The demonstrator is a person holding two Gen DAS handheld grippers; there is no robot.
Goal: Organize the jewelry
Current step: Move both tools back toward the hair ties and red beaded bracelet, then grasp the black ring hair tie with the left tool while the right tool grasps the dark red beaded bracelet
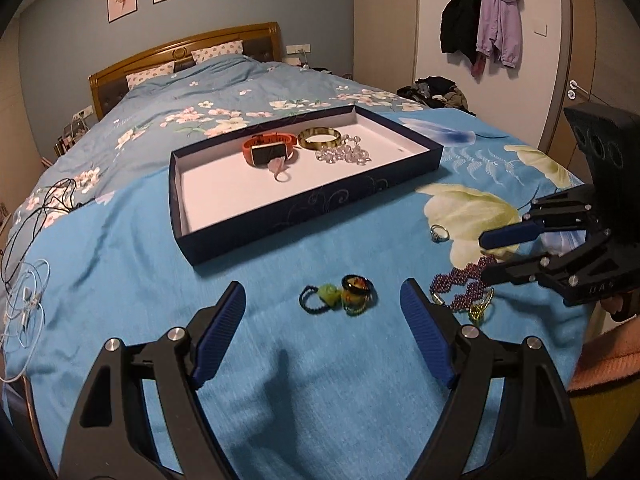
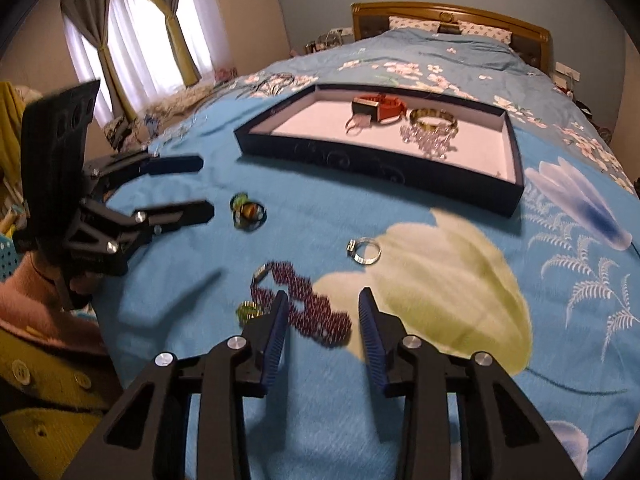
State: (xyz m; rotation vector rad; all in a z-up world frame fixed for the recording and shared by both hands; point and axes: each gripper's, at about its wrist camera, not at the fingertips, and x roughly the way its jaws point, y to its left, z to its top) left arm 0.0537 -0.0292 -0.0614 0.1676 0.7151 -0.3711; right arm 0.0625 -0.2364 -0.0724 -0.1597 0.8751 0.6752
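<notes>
Left wrist view is showing loose cables [image 1: 28, 280] lying at the bed's left edge, then bare blue cover, then the navy tray [image 1: 224, 240] holding a watch, bangle and beads. Left gripper [image 1: 323, 300] is hanging wide and empty, framing the small hair ties [image 1: 340, 294]. Right gripper [image 2: 324, 300] is standing part-open over the purple bead bracelet [image 2: 316, 308], not gripping it; a silver ring [image 2: 365, 251] is lying just beyond.

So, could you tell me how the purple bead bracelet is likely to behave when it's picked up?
The purple bead bracelet lies in loose wavy loops on the bedspread, so it will probably droop. Its small round beads look slippery; a grip by the right gripper may catch only part.
</notes>
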